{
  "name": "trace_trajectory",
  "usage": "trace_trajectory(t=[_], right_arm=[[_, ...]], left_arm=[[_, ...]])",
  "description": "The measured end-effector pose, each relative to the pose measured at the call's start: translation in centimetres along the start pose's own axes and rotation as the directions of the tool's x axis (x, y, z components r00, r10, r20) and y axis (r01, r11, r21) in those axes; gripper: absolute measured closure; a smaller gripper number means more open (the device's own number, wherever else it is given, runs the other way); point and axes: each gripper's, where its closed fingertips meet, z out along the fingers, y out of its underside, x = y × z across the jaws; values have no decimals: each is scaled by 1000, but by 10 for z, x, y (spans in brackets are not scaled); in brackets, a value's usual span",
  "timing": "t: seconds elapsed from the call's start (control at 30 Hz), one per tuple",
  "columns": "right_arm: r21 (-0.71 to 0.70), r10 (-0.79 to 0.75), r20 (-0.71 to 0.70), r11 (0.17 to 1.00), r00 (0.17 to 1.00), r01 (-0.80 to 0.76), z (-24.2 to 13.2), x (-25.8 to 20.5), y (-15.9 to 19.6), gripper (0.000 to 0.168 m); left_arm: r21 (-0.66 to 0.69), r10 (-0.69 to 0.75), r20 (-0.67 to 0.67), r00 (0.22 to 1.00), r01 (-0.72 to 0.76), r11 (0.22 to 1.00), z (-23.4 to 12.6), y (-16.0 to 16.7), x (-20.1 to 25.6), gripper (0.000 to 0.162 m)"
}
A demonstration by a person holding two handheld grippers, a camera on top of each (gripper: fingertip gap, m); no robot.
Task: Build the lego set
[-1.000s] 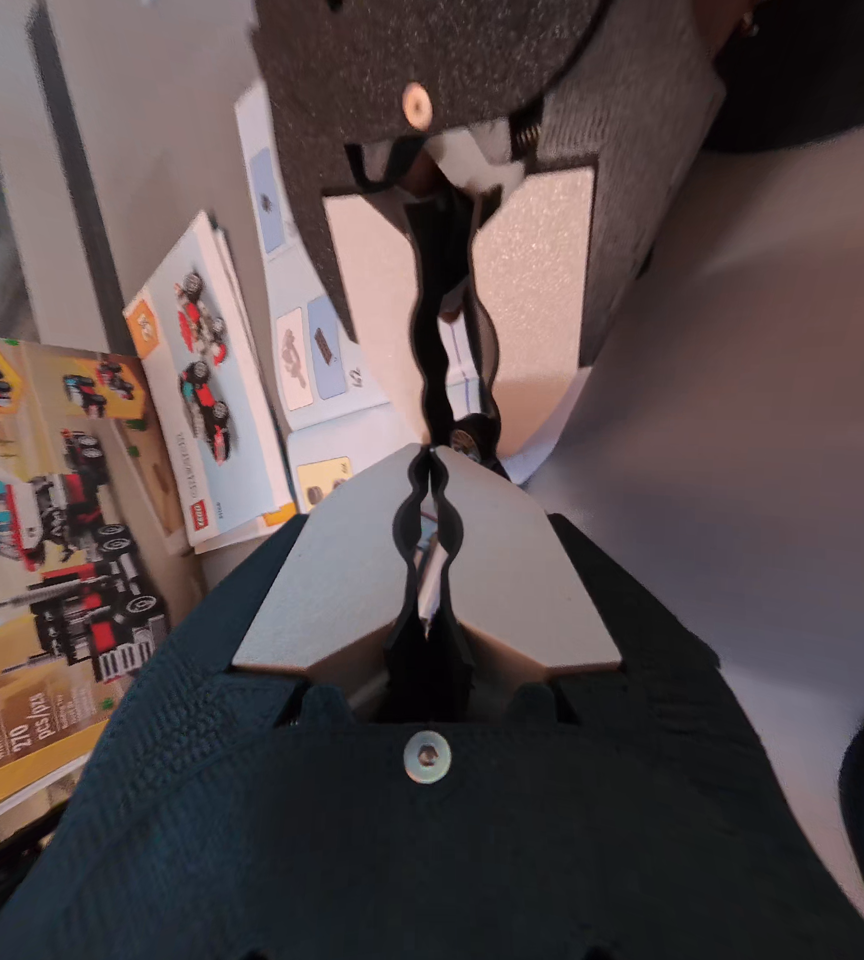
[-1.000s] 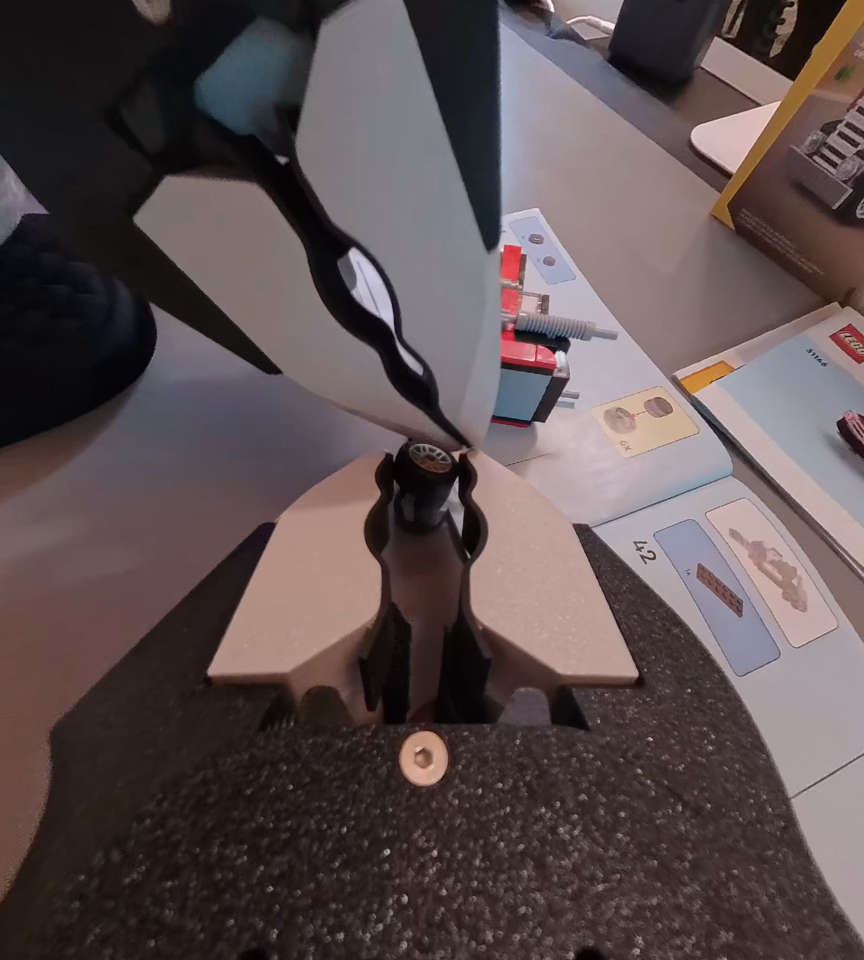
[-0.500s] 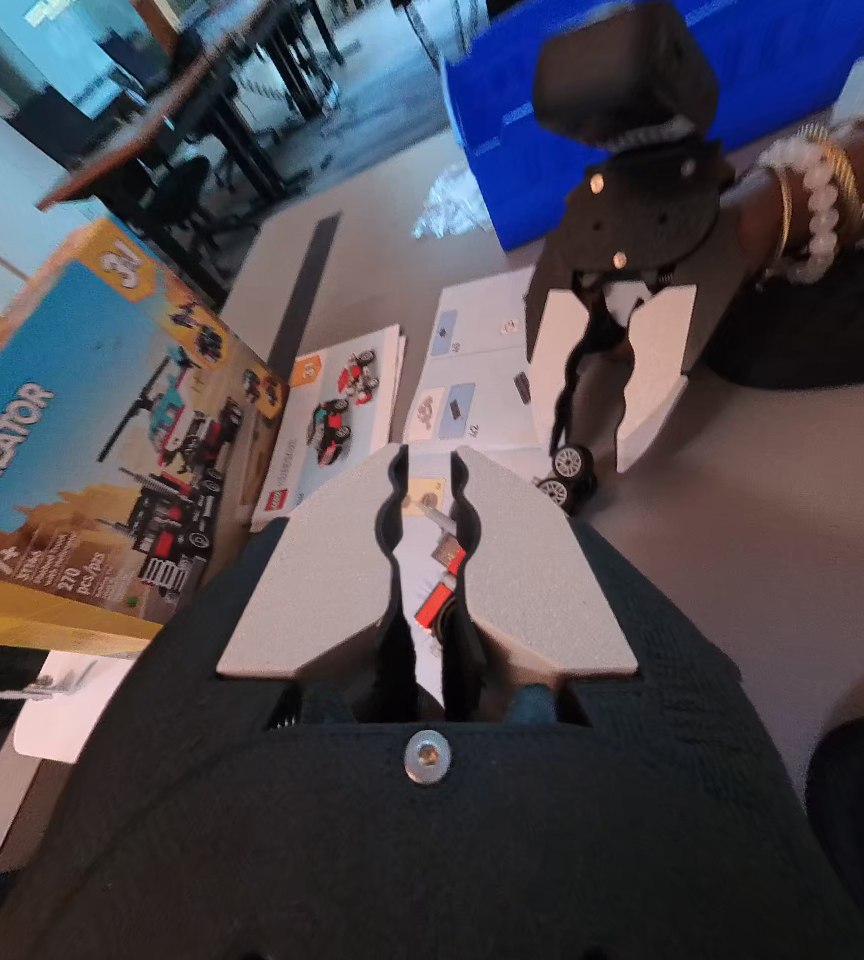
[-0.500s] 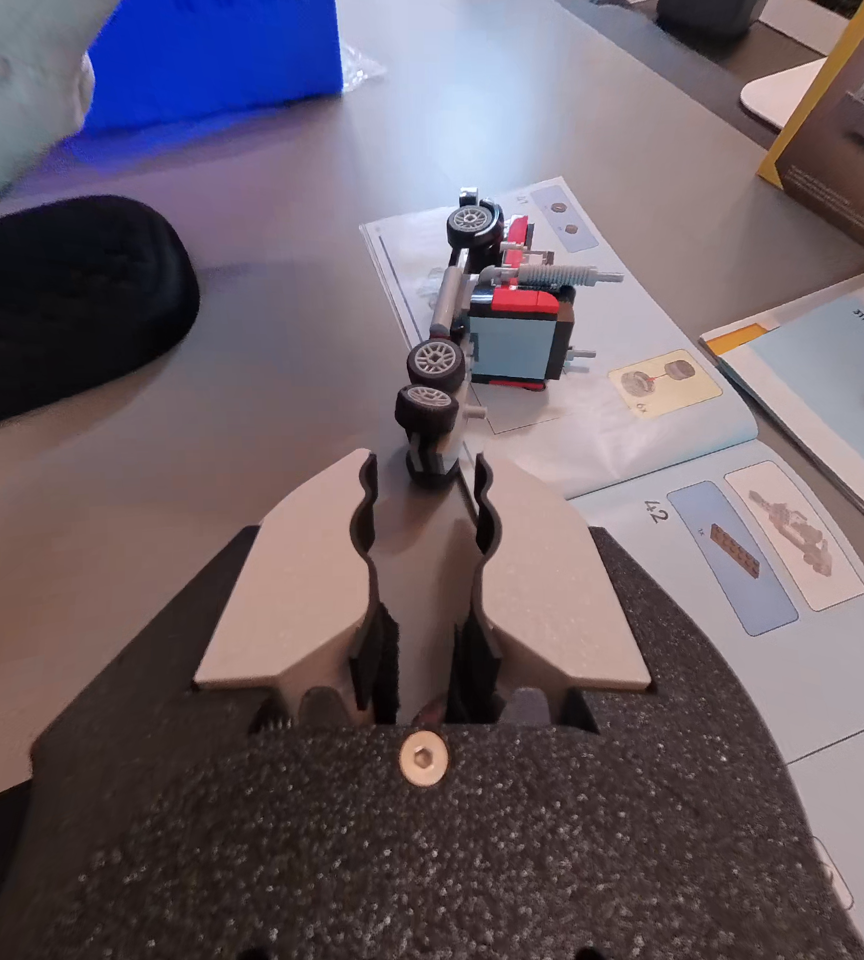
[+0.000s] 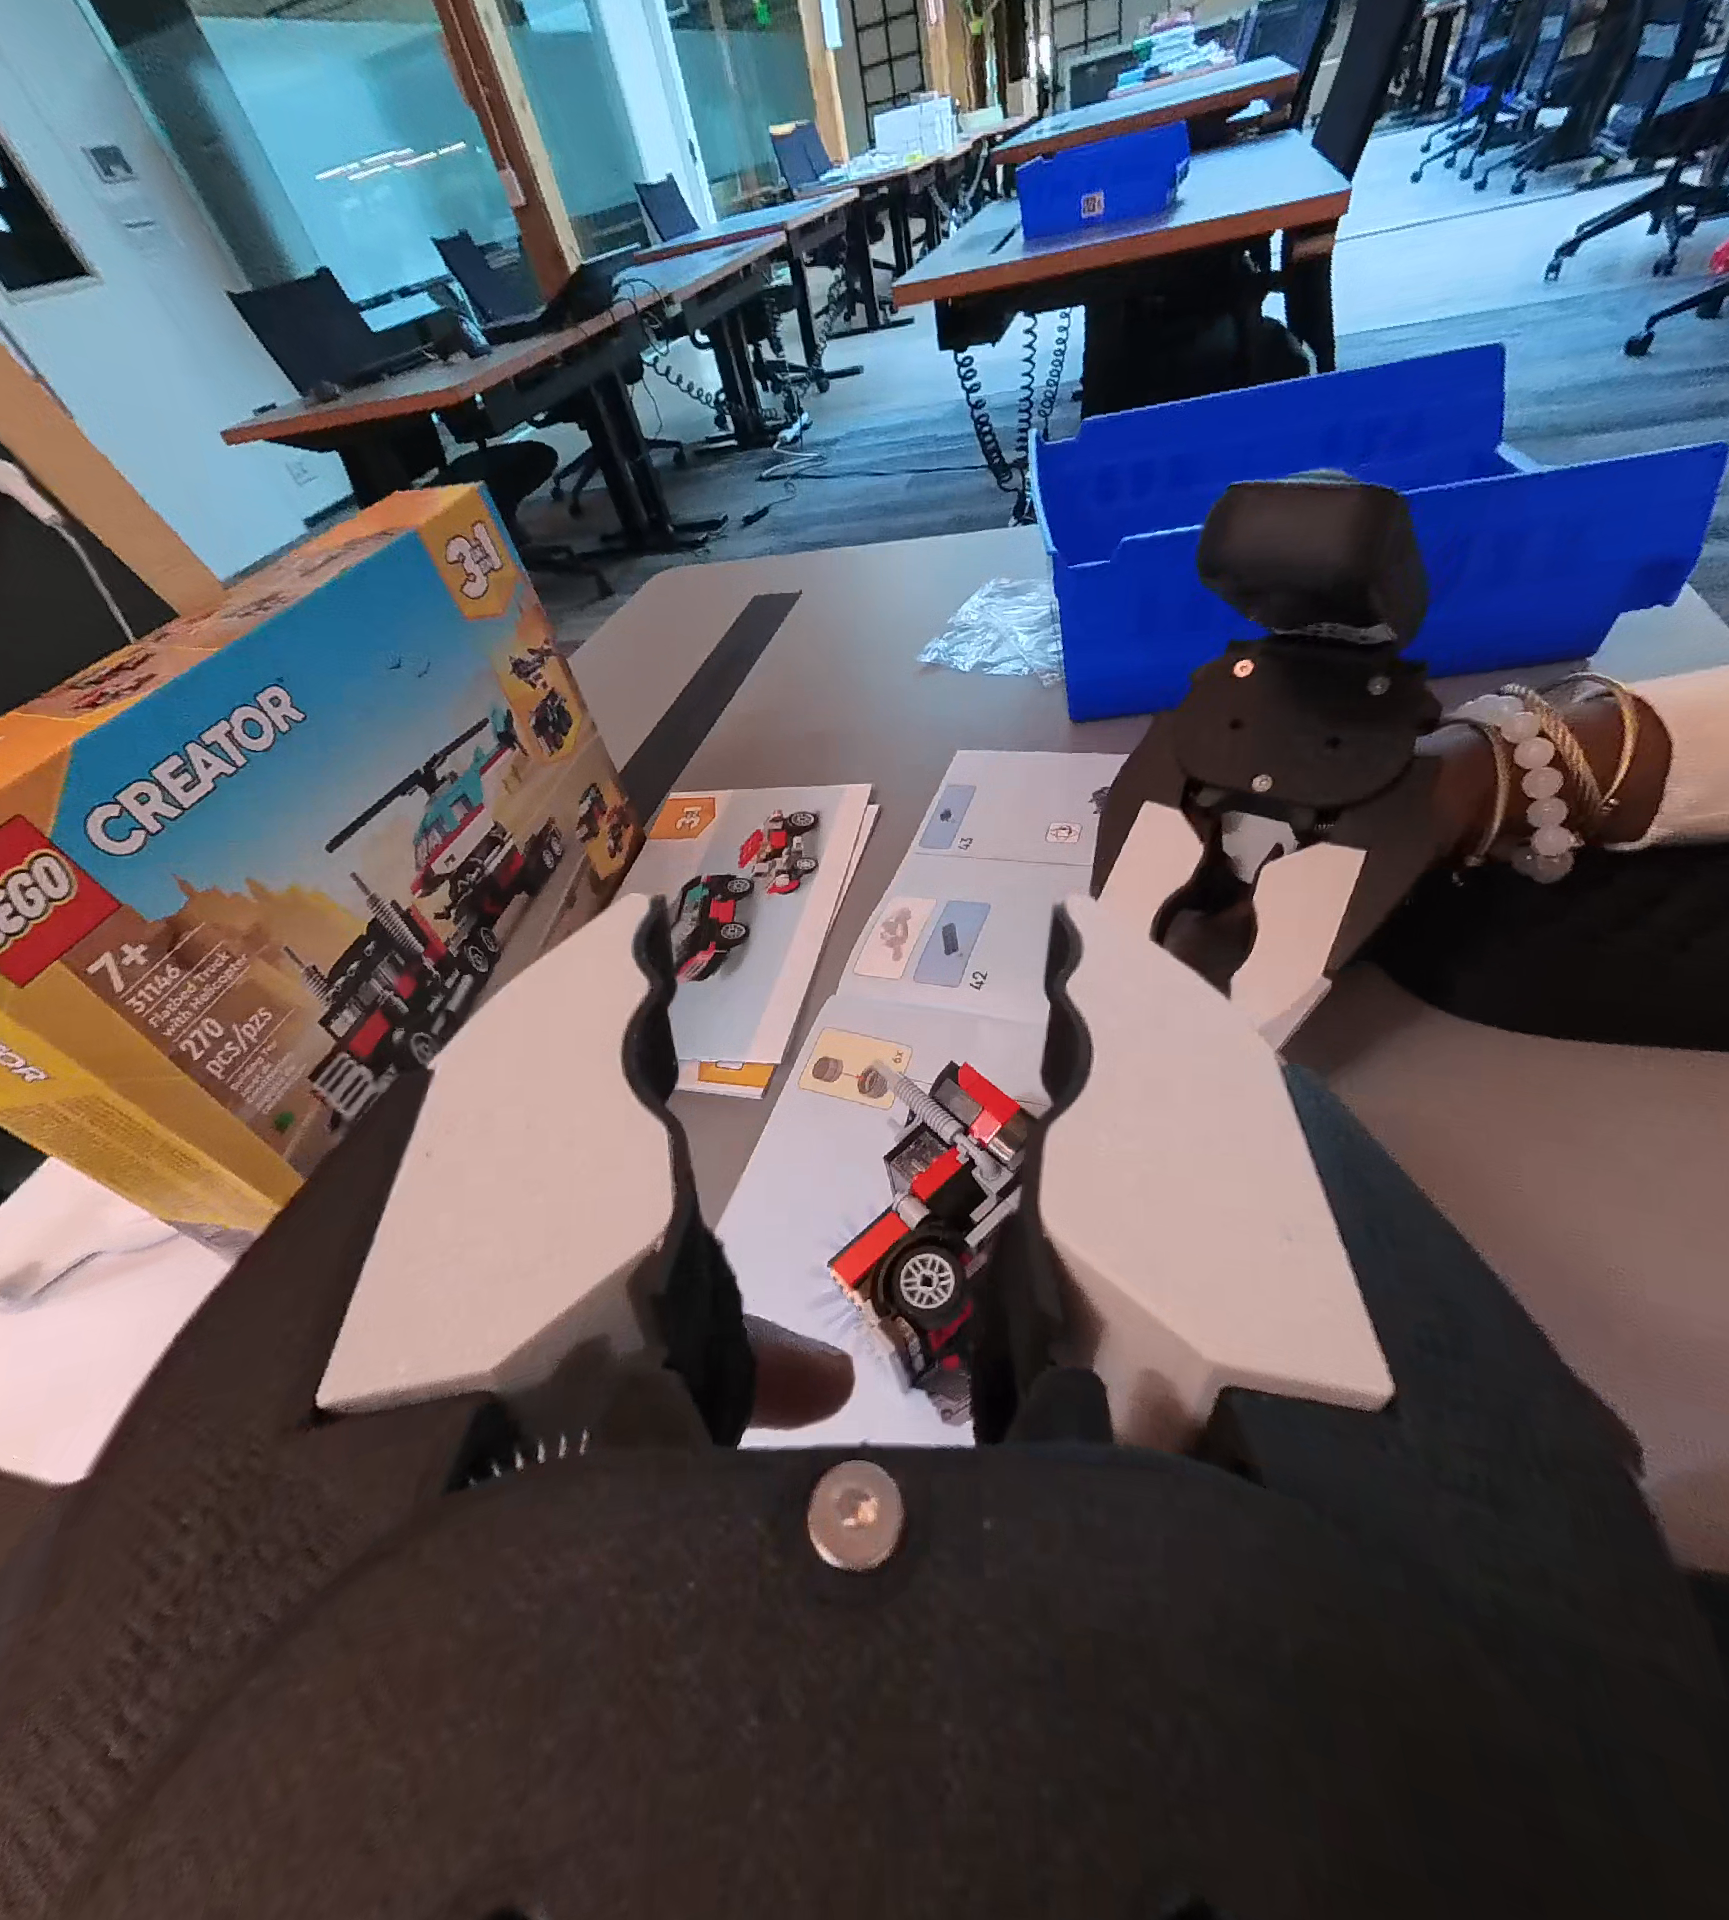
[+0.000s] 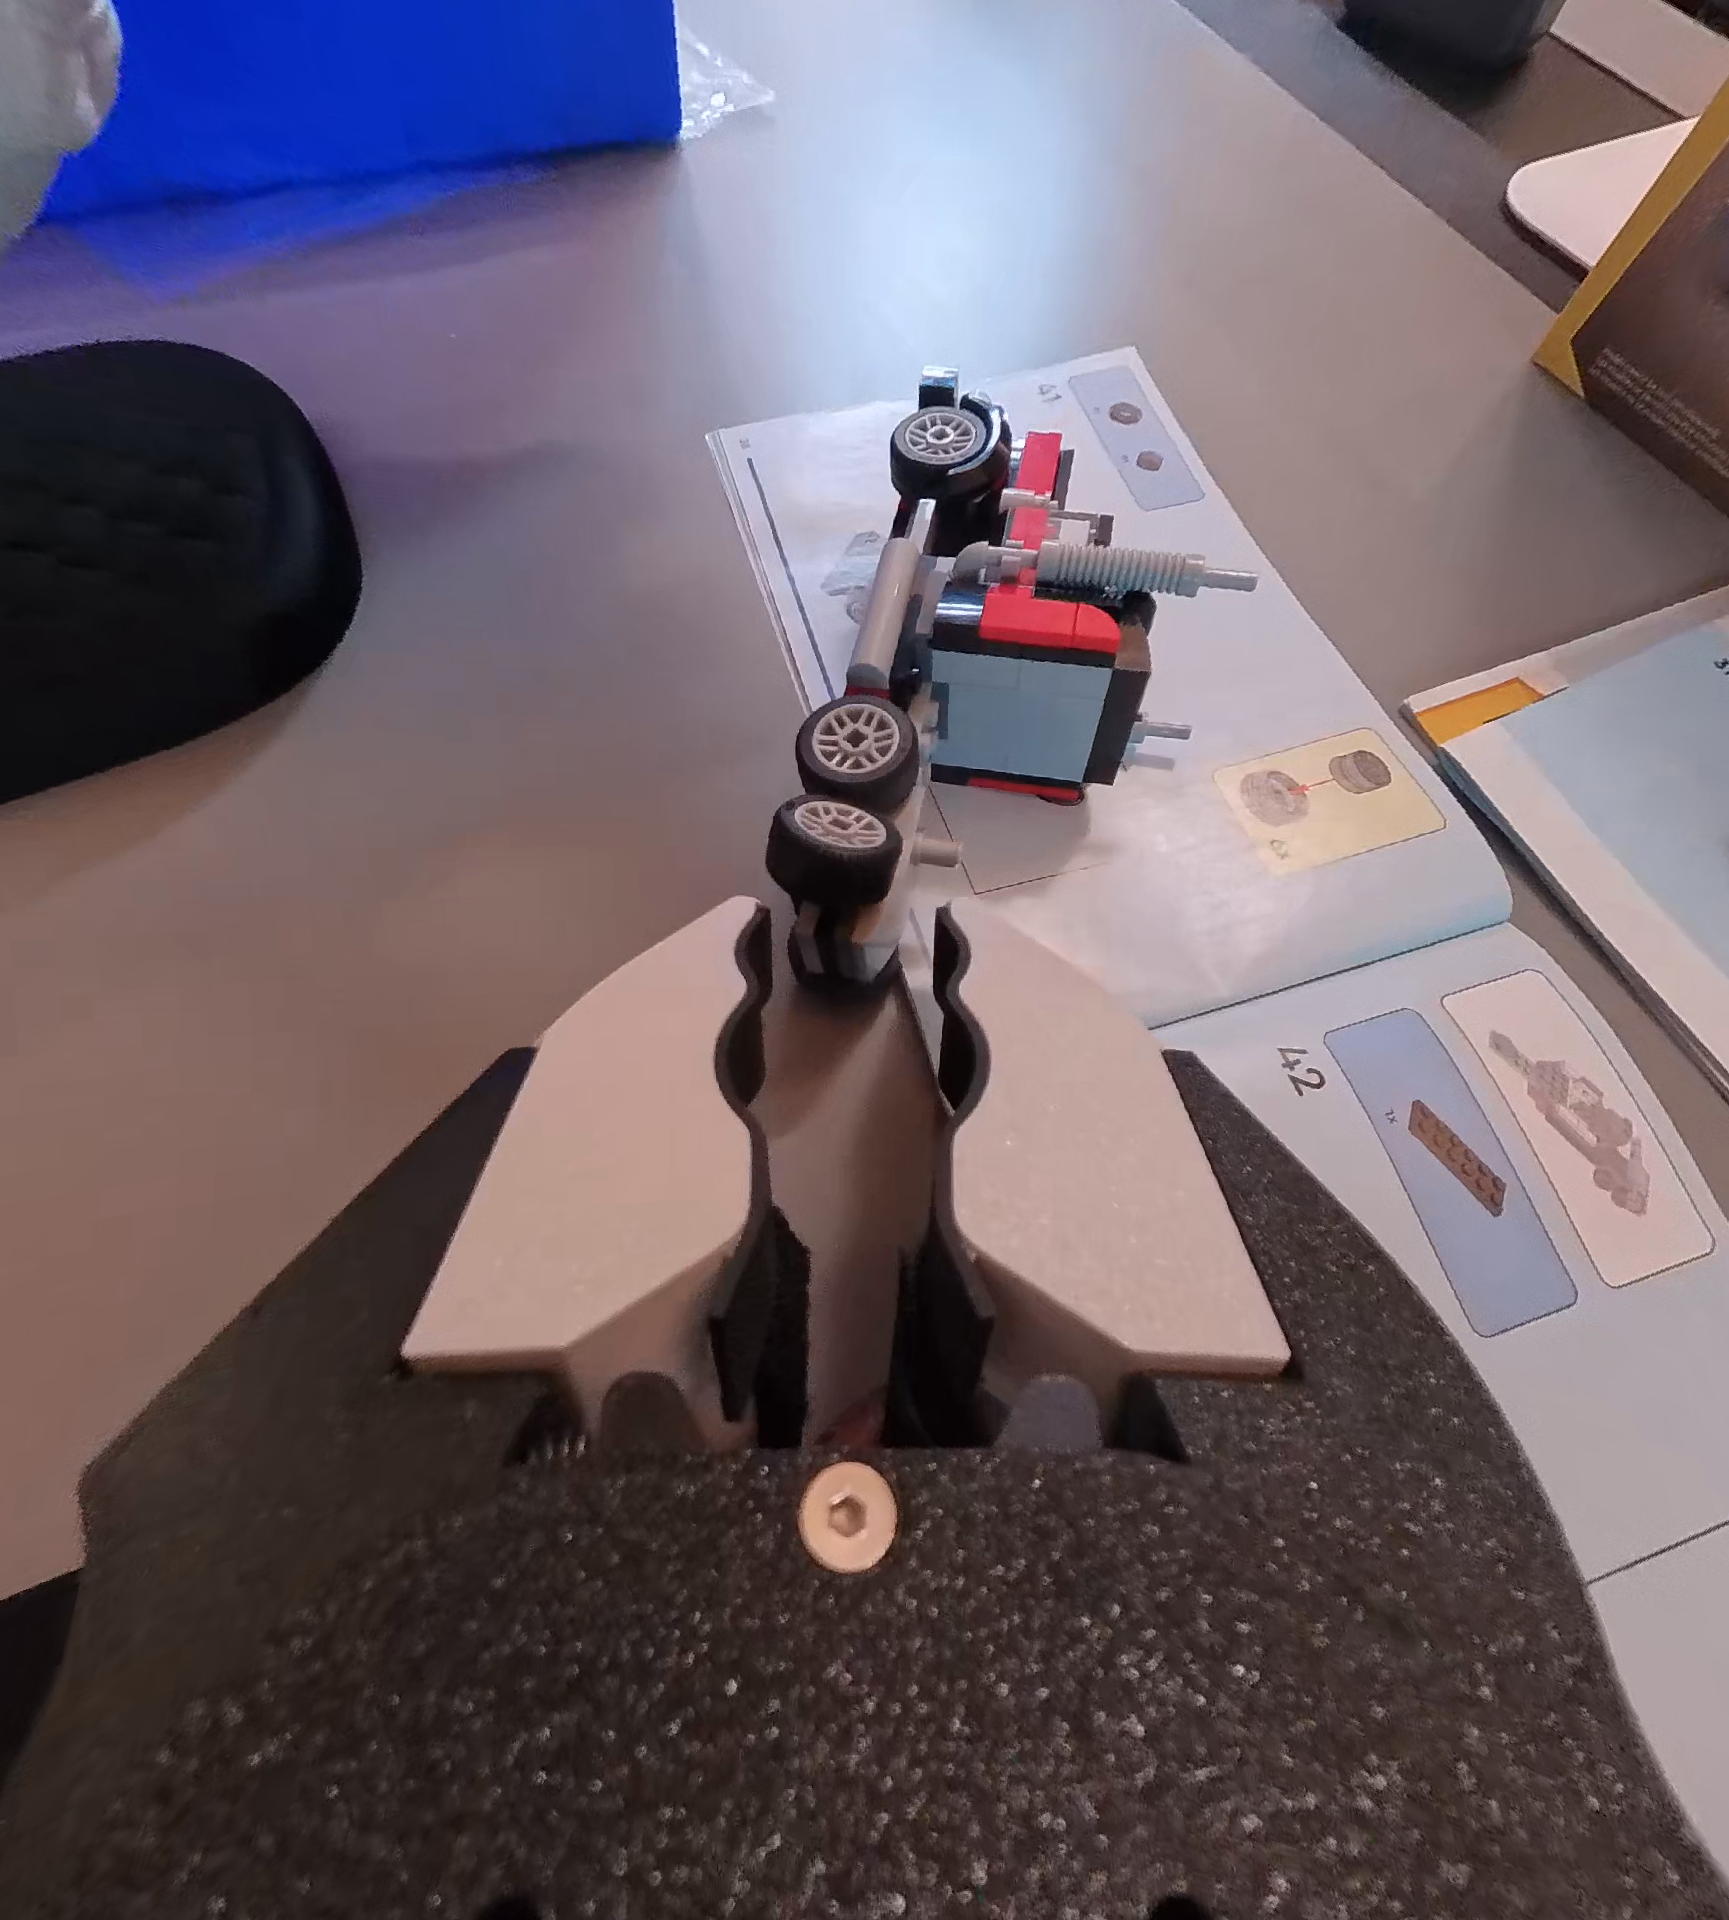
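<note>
Right wrist view showed the right gripper (image 6: pixel 844 935) spread, having released the truck model (image 6: pixel 985 644) onto the instruction booklet (image 6: pixel 1255 883); left gripper (image 5: pixel 849 935) had pulled back, jaws wide, wheel step apparently done.

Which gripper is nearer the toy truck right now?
Right. The right gripper sits open at the toy truck's rear end; the left gripper is raised above it, open.

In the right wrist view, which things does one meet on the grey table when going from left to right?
Black padded cushion → partly built red, black and pale blue lego truck lying on its side → open pale blue instruction booklet → closed instruction booklets at the right edge.
</note>
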Motion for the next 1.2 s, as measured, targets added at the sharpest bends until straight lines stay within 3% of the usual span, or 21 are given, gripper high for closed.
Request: trace_trajectory(t=[0.1, 0.2, 0.3, 0.57, 0.73, 0.87, 1.0, 1.07, 1.2], right_arm=[[-34, -19, 21, 999, 1000, 20, 3, -2, 4, 138], [-58, 24, 69, 998, 997, -20, 3, -6, 8, 136], [-41, 51, 21, 998, 998, -51, 2, 3, 6, 140], [-21, 67, 62, 998, 996, -66, 0, 2, 4, 137], [-12, 10, 30, 1000, 999, -10, -1, 0, 3, 136], [-53, -42, -9, 998, 999, 42, 1, -1, 8, 137], [-109, -27, 0, 994, 1000, 27, 4, -2, 16, 138], [-98, -8, 13, 995, 1000, 10, 3, -3, 15, 138], [-37, 24, 17, 999, 1000, -23, -2, -1, 7, 138]], left_arm=[[-27, -14, -46, 999, 12, 1000, 12, 9, 13, 93], [-172, 67, -114, 991, -86, 981, 28, 37, 30, 93], [-242, 141, -90, 986, -159, 957, 41, 52, 36, 95], [-100, 108, 221, 969, -87, 991, 23, 44, 34, 108], [111, -11, 264, 965, -19, 994, 23, 51, 37, 108], [254, -86, 382, 920, -15, 967, -3, 40, 20, 105], [417, -211, 344, 915, 53, 908, -20, 23, 10, 104], [398, -187, 290, 939, 59, 915, -10, 20, 15, 104], [220, -31, 261, 965, -28, 975, 24, 34, 35, 103]])
